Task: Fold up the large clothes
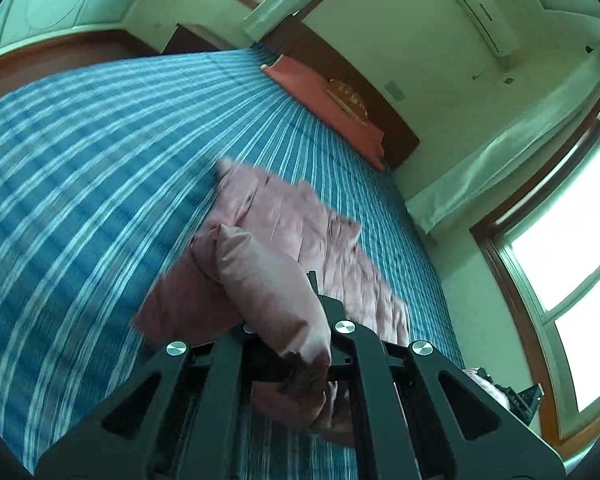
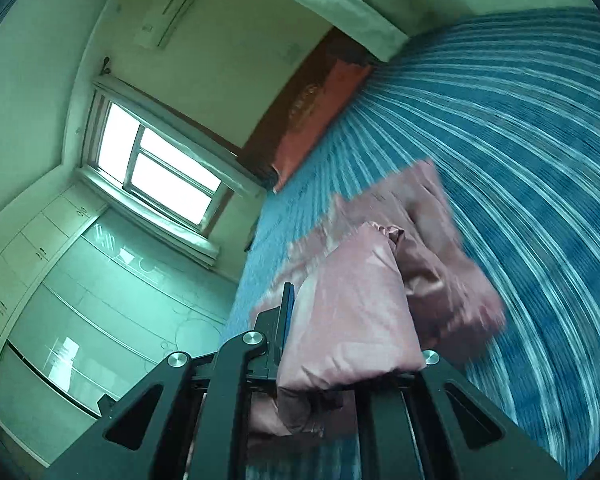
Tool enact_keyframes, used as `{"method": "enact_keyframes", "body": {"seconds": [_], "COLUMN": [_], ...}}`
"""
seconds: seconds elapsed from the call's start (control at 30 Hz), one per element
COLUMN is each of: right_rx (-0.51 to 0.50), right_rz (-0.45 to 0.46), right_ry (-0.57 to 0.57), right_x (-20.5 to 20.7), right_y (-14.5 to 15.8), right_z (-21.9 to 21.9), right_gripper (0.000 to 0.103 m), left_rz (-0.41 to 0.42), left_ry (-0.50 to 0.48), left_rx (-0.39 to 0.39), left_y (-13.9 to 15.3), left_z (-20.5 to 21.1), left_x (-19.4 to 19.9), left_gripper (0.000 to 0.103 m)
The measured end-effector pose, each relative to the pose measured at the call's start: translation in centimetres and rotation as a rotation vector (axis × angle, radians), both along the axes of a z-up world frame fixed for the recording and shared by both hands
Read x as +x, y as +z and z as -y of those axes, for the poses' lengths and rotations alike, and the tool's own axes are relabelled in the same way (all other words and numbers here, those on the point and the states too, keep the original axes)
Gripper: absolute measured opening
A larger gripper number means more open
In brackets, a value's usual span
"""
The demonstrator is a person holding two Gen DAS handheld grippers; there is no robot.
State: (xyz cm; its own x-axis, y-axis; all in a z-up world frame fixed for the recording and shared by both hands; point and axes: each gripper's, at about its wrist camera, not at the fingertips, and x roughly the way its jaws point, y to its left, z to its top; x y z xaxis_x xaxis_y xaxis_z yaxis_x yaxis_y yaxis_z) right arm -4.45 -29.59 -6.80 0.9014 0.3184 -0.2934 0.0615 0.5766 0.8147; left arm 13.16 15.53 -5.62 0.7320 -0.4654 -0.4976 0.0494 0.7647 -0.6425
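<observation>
A pink padded garment (image 1: 296, 220) lies on the blue striped bed cover (image 1: 80, 160). My left gripper (image 1: 300, 292) is shut on a puffy fold of it, and that fold bulges over the jaws and hides the fingertips. In the right wrist view the same pink garment (image 2: 440, 280) hangs down toward the bed cover (image 2: 520, 140). My right gripper (image 2: 320, 312) is shut on another thick fold, with one blue-padded finger (image 2: 287, 312) showing at its left. Both views are blurred by motion. At the left view's lower right edge the other gripper's black body (image 1: 528, 398) shows with pink cloth.
A red pillow (image 1: 328, 108) lies against the dark headboard (image 1: 388, 136) at the bed's far end. Windows (image 1: 568, 240) and an air conditioner (image 1: 480, 16) line the wall. Pale wardrobes (image 2: 80, 300) stand beside the bed in the right wrist view.
</observation>
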Motion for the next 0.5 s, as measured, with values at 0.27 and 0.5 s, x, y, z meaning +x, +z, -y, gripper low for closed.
{"method": "enact_keyframes", "body": {"seconds": [0.27, 0.5], "right_rx": [-0.018, -0.030], "right_rz": [-0.086, -0.219], "right_ry": [-0.054, -0.081], "right_x": [13.4, 22.3], "right_y": [-1.1, -5.9], "right_z": [3.1, 5.4], "right_gripper": [0.009, 0.009], "left_rz": [-0.035, -0.091], "left_ry": [0.046, 0.061], "left_rx": [0.113, 0.219], "left_y": [-1.3, -5.1], "left_z": [2.2, 4.2], "left_x": [14.9, 24.2], "left_gripper": [0.005, 0.005]}}
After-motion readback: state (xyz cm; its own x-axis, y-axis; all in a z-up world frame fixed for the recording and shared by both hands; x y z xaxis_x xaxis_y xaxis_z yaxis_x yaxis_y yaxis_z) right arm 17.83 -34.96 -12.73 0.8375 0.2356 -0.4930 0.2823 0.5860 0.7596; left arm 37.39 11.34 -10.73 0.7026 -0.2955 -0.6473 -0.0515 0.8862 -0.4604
